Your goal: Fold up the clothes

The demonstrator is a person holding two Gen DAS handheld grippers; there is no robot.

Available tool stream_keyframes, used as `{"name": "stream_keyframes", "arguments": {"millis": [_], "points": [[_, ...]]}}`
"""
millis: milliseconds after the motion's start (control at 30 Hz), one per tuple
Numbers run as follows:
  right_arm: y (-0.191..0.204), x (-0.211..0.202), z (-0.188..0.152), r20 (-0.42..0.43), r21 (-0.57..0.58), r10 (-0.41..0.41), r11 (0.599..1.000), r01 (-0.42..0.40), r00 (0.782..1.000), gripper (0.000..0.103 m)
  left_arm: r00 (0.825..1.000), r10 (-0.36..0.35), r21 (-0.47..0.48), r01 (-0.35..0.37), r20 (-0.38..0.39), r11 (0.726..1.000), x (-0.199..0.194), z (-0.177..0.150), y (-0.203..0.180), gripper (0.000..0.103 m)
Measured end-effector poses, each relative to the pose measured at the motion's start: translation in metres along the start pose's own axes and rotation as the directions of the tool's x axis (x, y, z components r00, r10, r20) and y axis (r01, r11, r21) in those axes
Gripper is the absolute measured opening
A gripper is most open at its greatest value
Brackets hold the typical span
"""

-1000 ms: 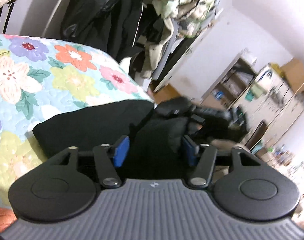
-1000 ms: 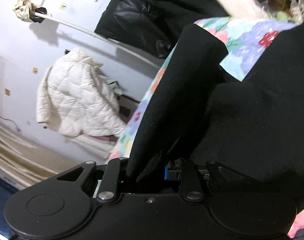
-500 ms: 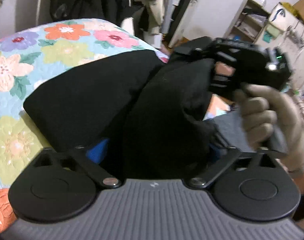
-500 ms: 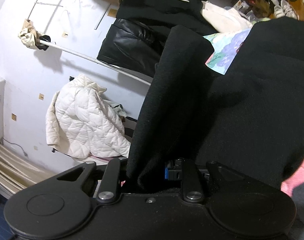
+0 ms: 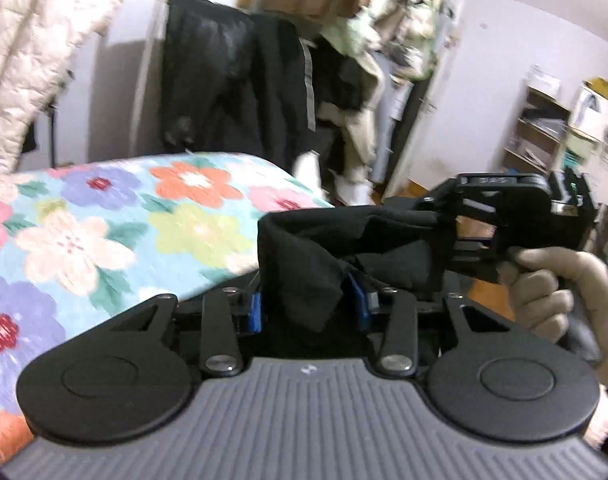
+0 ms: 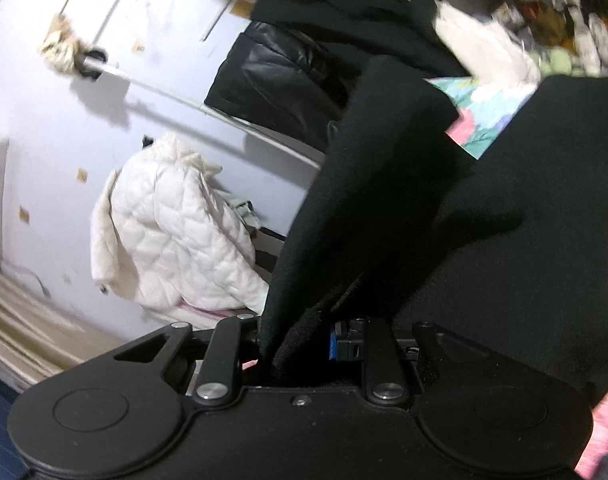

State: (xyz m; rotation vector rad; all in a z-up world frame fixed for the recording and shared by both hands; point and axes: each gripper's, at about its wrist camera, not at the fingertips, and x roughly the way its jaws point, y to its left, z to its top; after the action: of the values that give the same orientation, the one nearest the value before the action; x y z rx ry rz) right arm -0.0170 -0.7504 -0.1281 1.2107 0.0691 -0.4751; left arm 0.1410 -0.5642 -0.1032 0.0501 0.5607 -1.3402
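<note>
A black garment hangs in the air above the floral quilt, stretched between both grippers. In the left wrist view a thick fold of it sits between the blue pads of my left gripper, which is shut on it. The other end is clamped by my right gripper, which a gloved hand holds at the right. In the right wrist view the black garment rises from my right gripper, shut on its edge, and fills the right side. A corner of the quilt shows behind.
A white quilted jacket hangs on the wall to the left of the bed. Black coats and pale clothes hang on a rack behind it. Shelves stand at the far right, and clutter lies on the floor.
The garment has come up off the quilt and now hangs between the two grippers. My left gripper opened wide, then closed on a fold. Both cameras tilted upward.
</note>
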Motion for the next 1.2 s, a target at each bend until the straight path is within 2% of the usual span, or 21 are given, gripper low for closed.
{"name": "stream_keyframes", "arguments": {"millis": [67, 133, 167, 200, 267, 300, 400, 467, 567, 600, 667, 767, 800, 867, 967, 1000, 1033, 1067, 1100, 1133, 1200], "points": [[0.000, 0.017, 0.005, -0.010, 0.009, -0.010, 1.000, 0.010, 1.000, 0.027, 0.998, 0.049, 0.015, -0.049, 0.033, 0.999, 0.004, 0.007, 0.005, 0.037], [-0.005, 0.044, 0.011, -0.069, -0.019, -0.032, 0.999, 0.030, 0.997, 0.038, 0.990, 0.137, 0.010, -0.138, 0.003, 0.990, 0.017, 0.008, 0.015, 0.037], [-0.010, 0.060, 0.010, -0.115, -0.052, -0.058, 0.997, 0.052, 0.992, 0.043, 0.979, 0.201, 0.013, -0.201, -0.044, 0.980, 0.032, 0.003, 0.022, 0.037], [-0.016, 0.072, 0.008, -0.155, -0.089, -0.116, 0.991, 0.103, 0.981, 0.043, 0.962, 0.259, 0.024, -0.258, -0.087, 0.966, 0.045, -0.006, 0.030, 0.037], [-0.024, 0.072, 0.000, -0.187, -0.115, -0.183, 0.980, 0.163, 0.965, 0.043, 0.915, 0.367, 0.049, -0.364, -0.168, 0.930, 0.071, -0.025, 0.044, 0.038], [-0.025, 0.061, -0.003, -0.178, -0.117, -0.153, 0.984, 0.133, 0.972, 0.047, 0.906, 0.377, 0.030, -0.378, -0.190, 0.925, 0.075, -0.031, 0.053, 0.040], [-0.023, 0.016, -0.010, -0.113, -0.156, -0.066, 0.987, 0.048, 0.991, 0.050, 0.925, 0.328, -0.145, -0.357, -0.191, 0.923, 0.065, -0.023, 0.077, 0.042], [-0.015, -0.019, -0.016, -0.035, -0.260, -0.071, 0.964, 0.059, 0.997, 0.050, 0.931, 0.333, -0.169, -0.356, -0.147, 0.919, 0.057, -0.018, 0.080, 0.042], [-0.006, -0.059, -0.030, 0.064, -0.452, -0.113, 0.883, 0.130, 0.992, 0.050, 0.924, 0.365, -0.133, -0.378, -0.110, 0.916, 0.050, -0.013, 0.074, 0.041], [-0.004, -0.064, -0.034, 0.100, -0.505, -0.142, 0.846, 0.173, 0.985, 0.050, 0.930, 0.354, -0.136, -0.365, -0.101, 0.921, 0.046, -0.009, 0.072, 0.041], [-0.005, -0.064, -0.043, 0.145, -0.582, -0.207, 0.773, 0.252, 0.968, 0.050, 0.958, 0.282, -0.170, -0.287, -0.050, 0.943, 0.028, -0.003, 0.067, 0.045], [-0.001, -0.041, -0.044, 0.148, -0.659, -0.280, 0.687, 0.306, 0.948, 0.050, 0.986, 0.160, -0.151, -0.152, 0.043, 0.977, 0.006, 0.003, 0.049, 0.062], [0.004, -0.031, -0.045, 0.145, -0.689, -0.297, 0.654, 0.312, 0.944, 0.050, 0.992, 0.117, -0.118, -0.112, 0.040, 0.987, 0.006, 0.005, 0.043, 0.070], [0.010, -0.016, -0.056, 0.114, -0.762, -0.297, 0.586, 0.275, 0.948, 0.050, 0.997, 0.075, -0.055, -0.076, -0.022, 0.996, 0.019, 0.003, 0.034, 0.071], [0.013, 0.005, -0.076, 0.049, -0.838, -0.316, 0.503, 0.211, 0.947, 0.053, 0.984, 0.106, 0.043, -0.101, -0.140, 0.994, 0.048, -0.014, 0.026, 0.071], [0.014, 0.015, -0.083, 0.030, -0.855, -0.346, 0.477, 0.203, 0.938, 0.053, 0.968, 0.178, 0.095, -0.163, -0.177, 0.982, 0.060, -0.023, 0.024, 0.071], [0.018, 0.029, -0.089, 0.026, -0.866, -0.382, 0.453, 0.212, 0.924, 0.053, 0.941, 0.278, 0.156, -0.250, -0.192, 0.956, 0.072, -0.030, 0.025, 0.071], [0.015, 0.038, -0.093, 0.036, -0.876, -0.429, 0.420, 0.235, 0.902, 0.050, 0.908, 0.371, 0.214, -0.330, -0.197, 0.919, 0.082, -0.037, 0.027, 0.079], [0.009, 0.044, -0.097, 0.044, -0.880, -0.483, 0.396, 0.263, 0.875, 0.047, 0.892, 0.423, 0.237, -0.381, -0.162, 0.894, 0.087, -0.044, 0.031, 0.090], [0.002, 0.045, -0.098, 0.033, -0.871, -0.503, 0.409, 0.272, 0.863, 0.047, 0.894, 0.422, 0.204, -0.390, -0.150, 0.898, 0.088, -0.048, 0.038, 0.092], [-0.007, 0.043, -0.098, 0.012, -0.856, -0.518, 0.436, 0.276, 0.855, 0.046, 0.909, 0.364, 0.036, -0.365, -0.202, 0.930, 0.088, -0.049, 0.059, 0.092]]}}
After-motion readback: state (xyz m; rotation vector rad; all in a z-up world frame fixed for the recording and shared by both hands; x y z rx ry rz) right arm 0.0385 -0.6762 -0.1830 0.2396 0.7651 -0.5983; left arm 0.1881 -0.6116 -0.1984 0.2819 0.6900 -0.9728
